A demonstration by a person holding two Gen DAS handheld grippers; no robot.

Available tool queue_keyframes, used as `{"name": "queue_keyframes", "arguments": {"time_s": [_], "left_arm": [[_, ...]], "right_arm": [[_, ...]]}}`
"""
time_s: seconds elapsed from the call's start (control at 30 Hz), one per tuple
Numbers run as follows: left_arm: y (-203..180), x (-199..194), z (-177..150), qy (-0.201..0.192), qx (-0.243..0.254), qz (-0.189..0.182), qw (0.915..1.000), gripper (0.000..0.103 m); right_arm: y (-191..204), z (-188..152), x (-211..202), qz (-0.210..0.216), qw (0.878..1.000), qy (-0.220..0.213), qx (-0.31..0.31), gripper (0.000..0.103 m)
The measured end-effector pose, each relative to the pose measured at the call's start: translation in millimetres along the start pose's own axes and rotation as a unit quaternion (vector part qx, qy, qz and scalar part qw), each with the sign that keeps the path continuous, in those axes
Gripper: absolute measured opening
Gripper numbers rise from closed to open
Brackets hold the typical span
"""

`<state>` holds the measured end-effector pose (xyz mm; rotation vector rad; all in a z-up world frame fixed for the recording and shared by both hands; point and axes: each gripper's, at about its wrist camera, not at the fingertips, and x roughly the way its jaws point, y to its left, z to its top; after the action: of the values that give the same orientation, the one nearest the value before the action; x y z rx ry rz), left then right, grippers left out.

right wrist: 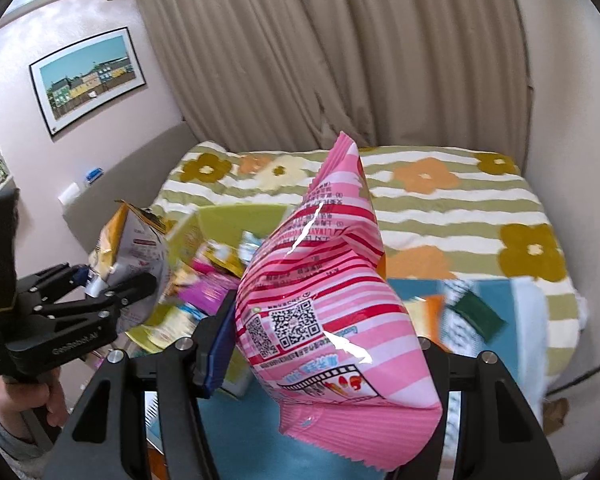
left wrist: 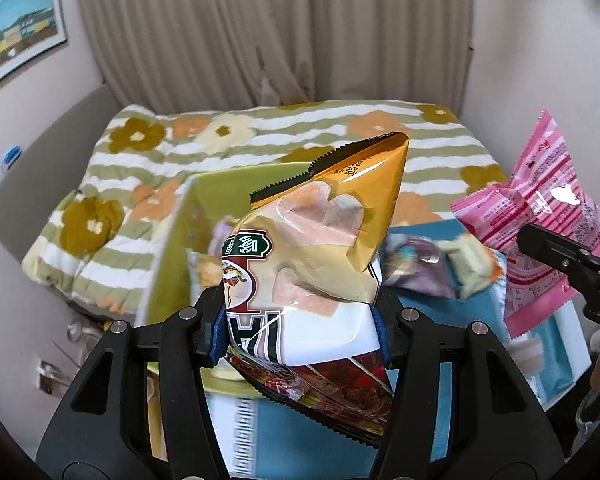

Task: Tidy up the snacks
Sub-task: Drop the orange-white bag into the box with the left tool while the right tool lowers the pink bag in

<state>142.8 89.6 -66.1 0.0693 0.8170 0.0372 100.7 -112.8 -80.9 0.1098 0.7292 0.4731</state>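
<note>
Grippers both loaded: left gripper [left wrist: 300,320] clamps orange bag [left wrist: 324,232], right gripper [right wrist: 324,344] pink bag [right wrist: 324,304]; green box [left wrist: 228,184] ahead-left (left nearer).

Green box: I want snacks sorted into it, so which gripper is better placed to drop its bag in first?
Probably left: the left gripper holds its orange chip bag right before the green box.

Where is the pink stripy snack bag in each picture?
Left wrist view: the pink striped bag is at the far right edge, held up by the right gripper.
Right wrist view: it fills the centre, clamped in that same gripper, over the blue surface.
Shared landmark: the green box in front of the flowered striped blanket.
</note>
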Motion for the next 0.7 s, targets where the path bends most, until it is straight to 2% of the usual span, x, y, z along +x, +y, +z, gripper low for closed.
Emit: {"name": "queue_keyframes", "arguments": {"time_s": [0.2, 0.37, 0.4, 0.43, 0.47, 0.7], "left_arm": [[67, 35, 1, 0.027, -0.019, 0.008, 0.9994, 0.051], [100, 69, -7, 0.058, -0.028, -0.011, 0.9979, 0.053], [102, 73, -9, 0.062, -0.026, -0.017, 0.9976, 0.064], [106, 78, -10, 0.067, -0.022, -0.021, 0.9973, 0.091], [108, 81, -11, 0.069, -0.019, -0.021, 0.9972, 0.103], [123, 75, -15, 0.058, -0.006, -0.071, 0.9957, 0.103]], "right_arm": [[51, 22, 46, 0.020, 1.000, 0.010, -0.004, 0.056], [82, 29, 81, 0.023, 0.999, 0.029, -0.005, 0.056], [88, 30, 87, 0.022, 0.999, 0.032, -0.003, 0.056], [92, 30, 91, 0.021, 0.999, 0.036, -0.001, 0.056], [95, 30, 94, 0.021, 0.999, 0.038, 0.000, 0.056], [110, 30, 112, 0.005, 0.999, 0.052, 0.010, 0.056]]}}
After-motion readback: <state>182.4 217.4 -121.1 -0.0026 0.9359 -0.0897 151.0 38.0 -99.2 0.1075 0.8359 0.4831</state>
